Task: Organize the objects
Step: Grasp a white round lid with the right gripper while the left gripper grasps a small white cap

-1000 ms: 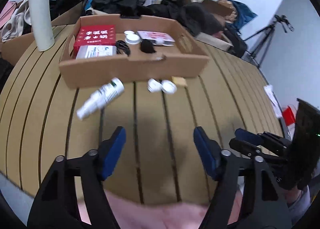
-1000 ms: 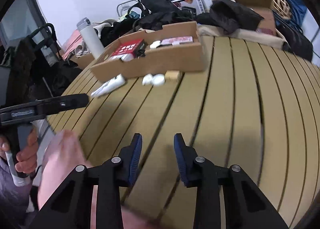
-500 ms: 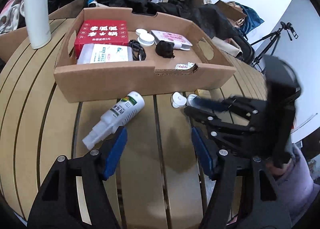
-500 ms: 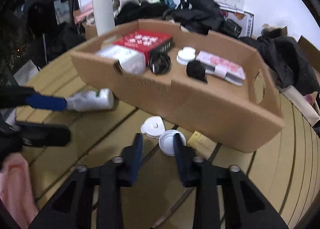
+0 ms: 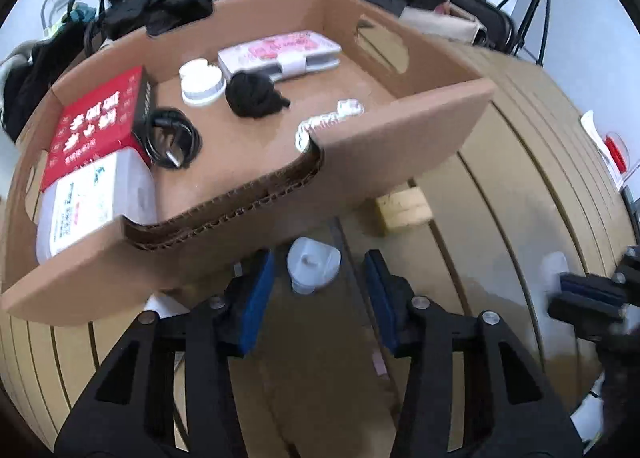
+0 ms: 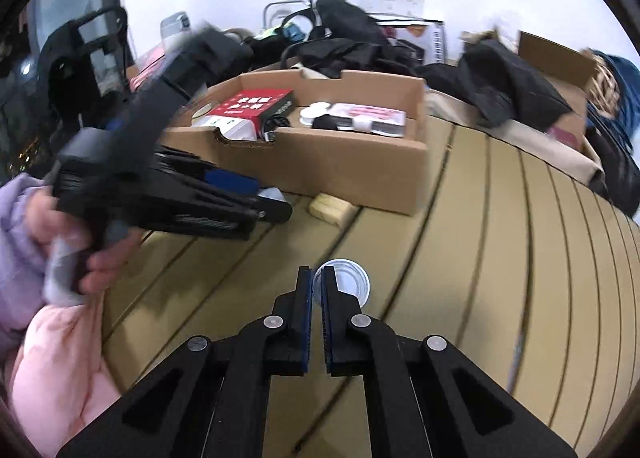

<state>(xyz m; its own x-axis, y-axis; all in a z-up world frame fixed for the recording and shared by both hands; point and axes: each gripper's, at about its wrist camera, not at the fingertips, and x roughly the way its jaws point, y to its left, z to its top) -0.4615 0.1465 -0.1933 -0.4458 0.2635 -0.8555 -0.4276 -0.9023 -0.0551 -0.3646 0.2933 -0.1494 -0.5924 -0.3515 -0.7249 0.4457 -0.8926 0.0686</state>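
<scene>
A white lid [image 5: 314, 270] lies on the slatted table just in front of the cardboard tray [image 5: 400, 146]. My left gripper [image 5: 319, 260] straddles it, jaws closing, with gaps still showing between the blue pads and the lid. In the right wrist view my right gripper [image 6: 316, 278] is shut on the rim of a second round white lid [image 6: 350, 284], out over the table away from the tray [image 6: 352, 166]. The left gripper [image 6: 276, 200], held by a hand, shows at the tray's front wall. The right gripper [image 5: 580, 292] appears blurred at the right edge of the left wrist view.
A yellow block [image 5: 402, 204] lies against the tray's front wall. Inside the tray are a red box [image 5: 96, 122], a white packet [image 5: 88, 198], a black cable [image 5: 172, 138], a white jar [image 5: 200, 82] and a pink-printed pack [image 5: 280, 52]. Dark clothes and bags crowd the far side.
My left gripper moved forward and right to the tray's front, now around a lid, its jaws narrower. My right gripper shut on the other lid and drew it back from the tray.
</scene>
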